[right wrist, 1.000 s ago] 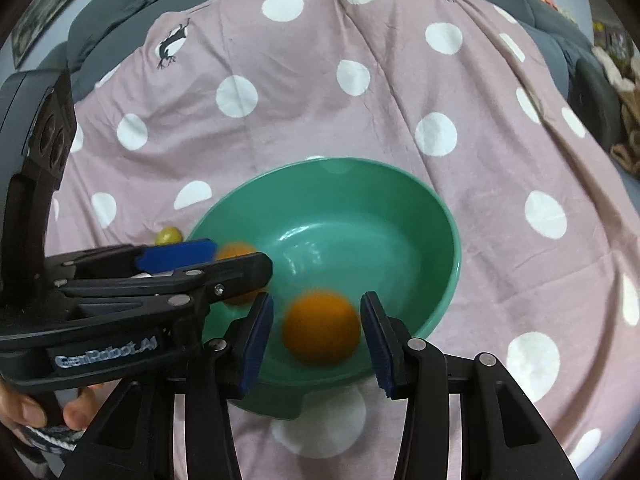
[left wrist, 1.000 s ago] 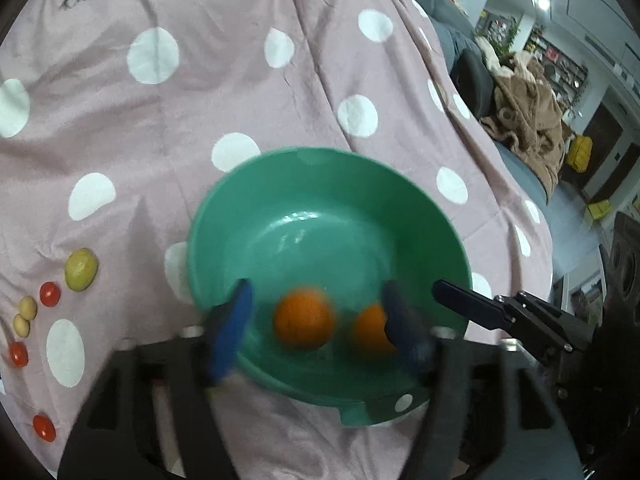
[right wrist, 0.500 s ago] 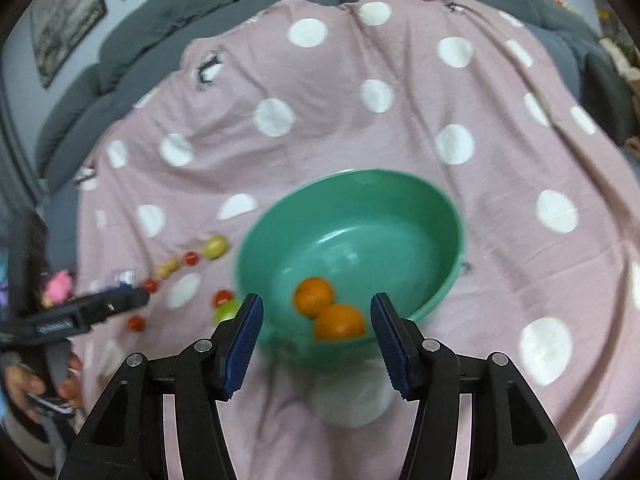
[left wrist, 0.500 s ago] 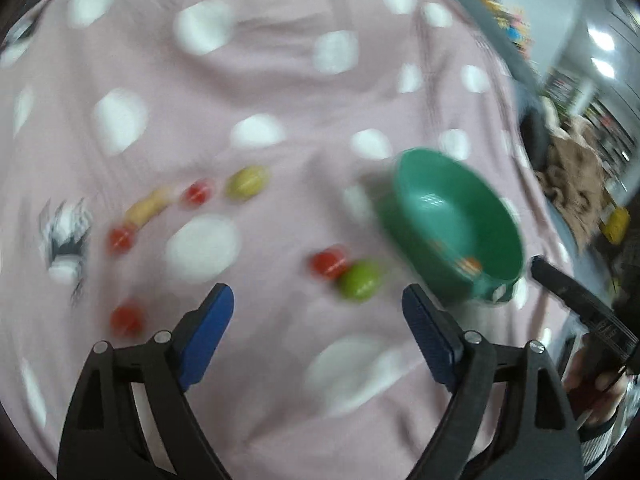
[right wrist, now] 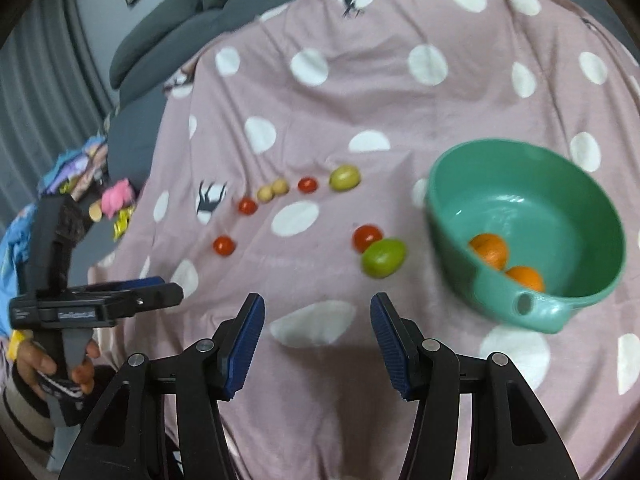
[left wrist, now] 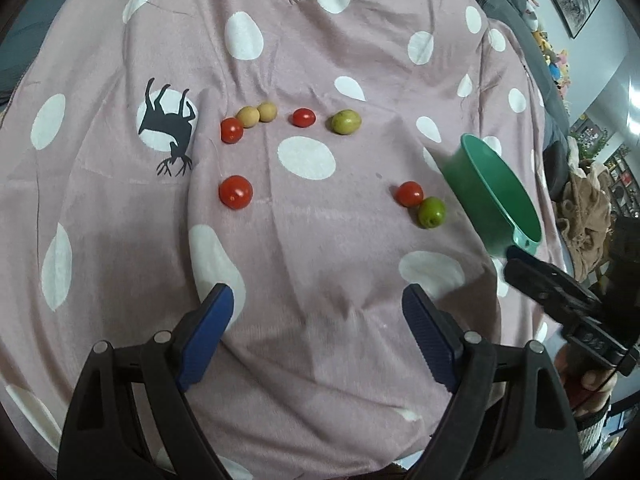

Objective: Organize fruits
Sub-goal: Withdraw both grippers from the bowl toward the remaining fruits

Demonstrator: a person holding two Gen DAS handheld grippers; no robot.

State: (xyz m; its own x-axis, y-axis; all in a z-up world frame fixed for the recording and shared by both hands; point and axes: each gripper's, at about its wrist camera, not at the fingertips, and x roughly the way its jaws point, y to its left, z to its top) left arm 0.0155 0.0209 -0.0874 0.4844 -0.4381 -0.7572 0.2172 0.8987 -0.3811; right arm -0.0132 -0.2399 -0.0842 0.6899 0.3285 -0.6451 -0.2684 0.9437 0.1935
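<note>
A green bowl (right wrist: 576,184) (left wrist: 480,184) sits on the right of the dotted pink cloth and holds two oranges (right wrist: 490,249). A green fruit (right wrist: 383,258) (left wrist: 431,212) lies beside a red tomato (right wrist: 367,237) (left wrist: 409,193) left of the bowl. Farther left lie several small tomatoes (left wrist: 235,192), two tan fruits (left wrist: 256,114) and a yellow-green fruit (left wrist: 346,121). My left gripper (left wrist: 316,336) is open and empty above the cloth. My right gripper (right wrist: 316,340) is open and empty, near the green fruit.
The pink cloth (left wrist: 280,248) covers a grey sofa (right wrist: 160,40). The right gripper shows at the right edge of the left wrist view (left wrist: 560,296). The left gripper shows at the left of the right wrist view (right wrist: 100,304). Clutter lies beyond the cloth's left edge (right wrist: 112,200).
Both grippers let the oranges go into the bowl and pulled back to the left. The loose fruits on the cloth have come into view.
</note>
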